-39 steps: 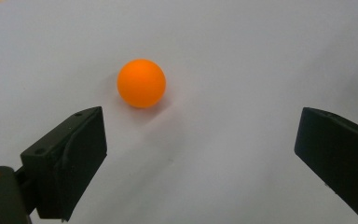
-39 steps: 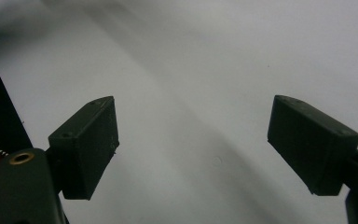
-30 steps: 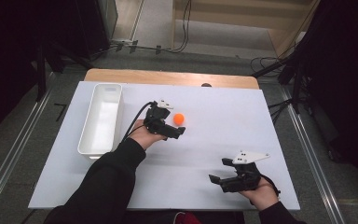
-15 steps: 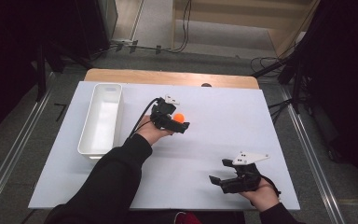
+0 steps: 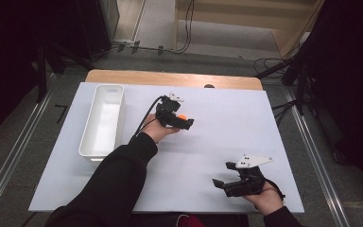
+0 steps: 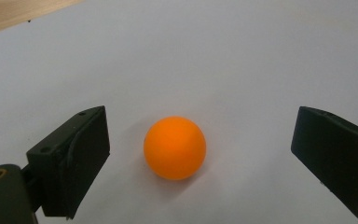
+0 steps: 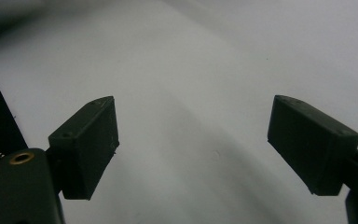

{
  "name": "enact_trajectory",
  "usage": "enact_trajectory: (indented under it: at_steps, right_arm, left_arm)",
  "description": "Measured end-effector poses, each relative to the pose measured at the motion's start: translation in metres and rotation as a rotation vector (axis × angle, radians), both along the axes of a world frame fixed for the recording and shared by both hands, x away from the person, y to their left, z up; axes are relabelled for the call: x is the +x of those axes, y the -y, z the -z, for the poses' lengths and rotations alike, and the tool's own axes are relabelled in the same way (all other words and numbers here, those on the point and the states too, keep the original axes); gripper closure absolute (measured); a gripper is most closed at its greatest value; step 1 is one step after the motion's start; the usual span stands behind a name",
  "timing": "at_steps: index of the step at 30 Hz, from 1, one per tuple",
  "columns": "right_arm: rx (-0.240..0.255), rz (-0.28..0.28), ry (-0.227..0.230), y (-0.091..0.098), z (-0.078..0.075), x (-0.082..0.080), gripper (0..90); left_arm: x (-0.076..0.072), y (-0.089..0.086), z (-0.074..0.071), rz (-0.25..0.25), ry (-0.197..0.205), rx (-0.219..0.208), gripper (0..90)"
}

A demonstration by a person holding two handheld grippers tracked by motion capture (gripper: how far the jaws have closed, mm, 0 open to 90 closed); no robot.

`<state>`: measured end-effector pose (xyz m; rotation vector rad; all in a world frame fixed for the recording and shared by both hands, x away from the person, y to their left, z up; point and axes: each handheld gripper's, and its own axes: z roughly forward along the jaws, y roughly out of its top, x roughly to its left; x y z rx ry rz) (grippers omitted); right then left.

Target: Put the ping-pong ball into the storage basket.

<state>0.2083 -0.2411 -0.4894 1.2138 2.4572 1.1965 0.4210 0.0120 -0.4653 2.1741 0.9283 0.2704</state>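
Note:
A small orange ball (image 6: pixel 175 147) rests on the white table sheet (image 5: pixel 227 127); in the high view the ball (image 5: pixel 182 117) peeks out between the black jaws. My left gripper (image 6: pixel 200 163) is open around it, one jaw on each side, neither touching. In the high view the left gripper (image 5: pixel 182 120) sits mid-table, right of the tray. My right gripper (image 5: pixel 222 182) rests near the front right edge, open, with bare sheet between its jaws (image 7: pixel 193 144).
A long white tray (image 5: pixel 103 120) lies at the left of the sheet, empty as far as I see. A wooden table edge (image 5: pixel 170 78) runs along the back. Cables and dark stands crowd the floor beyond.
The left gripper has moved forward and down over the ball, so the ball now lies between its open jaws. The right gripper has stayed in place.

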Motion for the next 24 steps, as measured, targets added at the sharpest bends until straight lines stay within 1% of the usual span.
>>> enact_trajectory:
  at_steps: [3,5,7,9,10,12,16,17,18,19,21,24]
  right_arm:
    - [-0.002,-0.001,-0.002,0.0,0.0,0.0,15.0]
    - [-0.004,-0.001,-0.001,0.0,0.0,0.001,15.0]
    - [-0.003,-0.001,-0.001,0.0,0.0,0.001,15.0]
    - [-0.004,-0.002,-0.001,0.0,0.0,0.001,15.0]
    - [-0.004,-0.002,-0.001,0.0,0.0,0.001,15.0]
    - [0.001,-0.004,0.002,0.0,0.0,0.0,15.0]
    - [-0.001,-0.005,0.001,0.0,0.0,0.0,15.0]
    - [-0.001,-0.008,0.005,0.0,0.0,0.0,15.0]
    - [-0.001,-0.008,0.005,0.0,0.0,0.0,15.0]
    - [-0.002,-0.011,0.002,0.0,0.0,-0.001,15.0]
    - [-0.003,-0.014,0.004,0.0,0.0,-0.001,15.0]
    - [-0.002,-0.007,0.005,0.0,-0.001,-0.001,15.0]
  left_arm:
    - [0.005,0.002,0.003,0.0,-0.002,0.009,4.5]
    - [0.007,0.004,0.004,0.0,0.008,0.002,4.5]
    - [0.007,0.005,0.005,0.0,0.009,-0.004,4.7]
    - [0.007,0.006,0.006,0.003,0.005,-0.01,7.6]
    - [0.007,0.006,0.006,0.003,0.005,-0.01,7.7]
    - [0.006,0.005,0.007,0.012,0.017,0.005,7.6]
    - [0.006,0.005,0.009,0.002,0.02,0.007,7.8]
    - [0.007,0.004,0.009,0.003,0.025,0.015,12.4]
    - [0.007,0.004,0.009,0.003,0.025,0.015,15.1]
    - [0.006,0.004,0.011,0.0,0.023,0.003,15.1]
    - [0.007,0.003,0.013,0.001,0.019,0.004,15.1]
    - [0.007,0.002,0.016,-0.003,0.028,0.006,15.1]
